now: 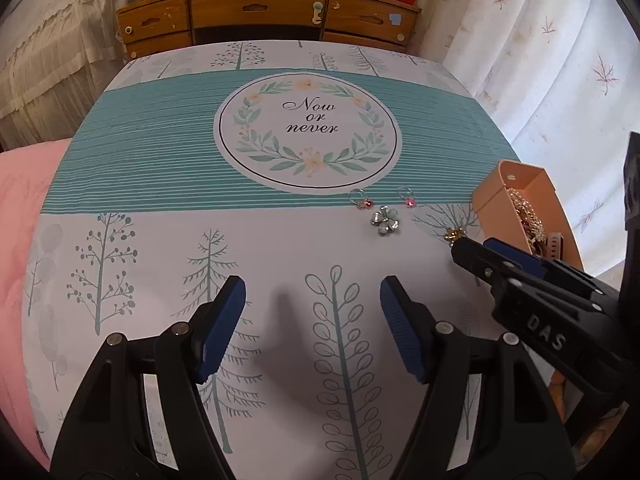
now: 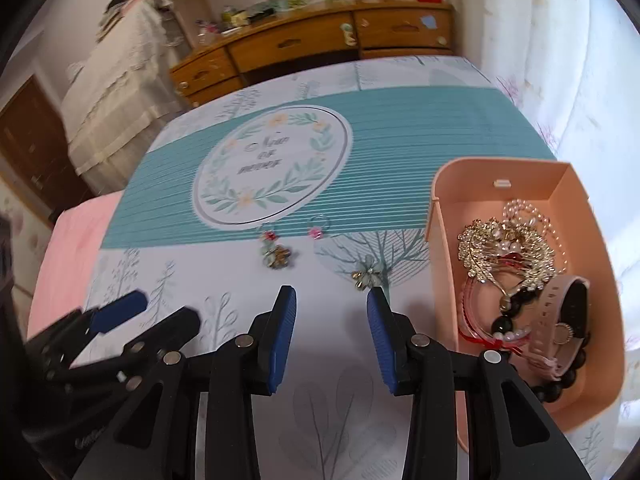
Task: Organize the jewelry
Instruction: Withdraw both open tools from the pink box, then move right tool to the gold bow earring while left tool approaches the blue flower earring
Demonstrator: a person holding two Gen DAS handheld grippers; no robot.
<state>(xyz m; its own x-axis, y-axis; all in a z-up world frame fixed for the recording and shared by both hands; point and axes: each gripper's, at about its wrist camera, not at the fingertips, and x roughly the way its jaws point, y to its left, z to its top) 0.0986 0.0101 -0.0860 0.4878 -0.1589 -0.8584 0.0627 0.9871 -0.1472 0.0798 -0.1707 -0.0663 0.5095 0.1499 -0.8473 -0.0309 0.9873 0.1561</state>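
Note:
Loose jewelry lies on the printed tablecloth: two ring-hook earrings with red and pink stones (image 1: 407,199) (image 2: 316,232), a silver flower brooch (image 1: 385,221) (image 2: 277,257), and a small gold flower piece (image 1: 455,235) (image 2: 366,274). A peach box (image 2: 440,216) (image 1: 486,196) at the right holds a gold brooch (image 2: 504,248), pearls, bead bracelets and a pink watch (image 2: 568,320). My left gripper (image 1: 312,304) is open and empty over the cloth. My right gripper (image 2: 332,300) is open and empty, just short of the gold flower piece, left of the box.
The table (image 1: 160,240) is covered by a white and teal cloth with a "Now or never" medallion. A wooden dresser (image 1: 260,12) stands behind it. Pink bedding (image 1: 20,216) lies to the left, and white curtains (image 1: 540,60) hang at the right.

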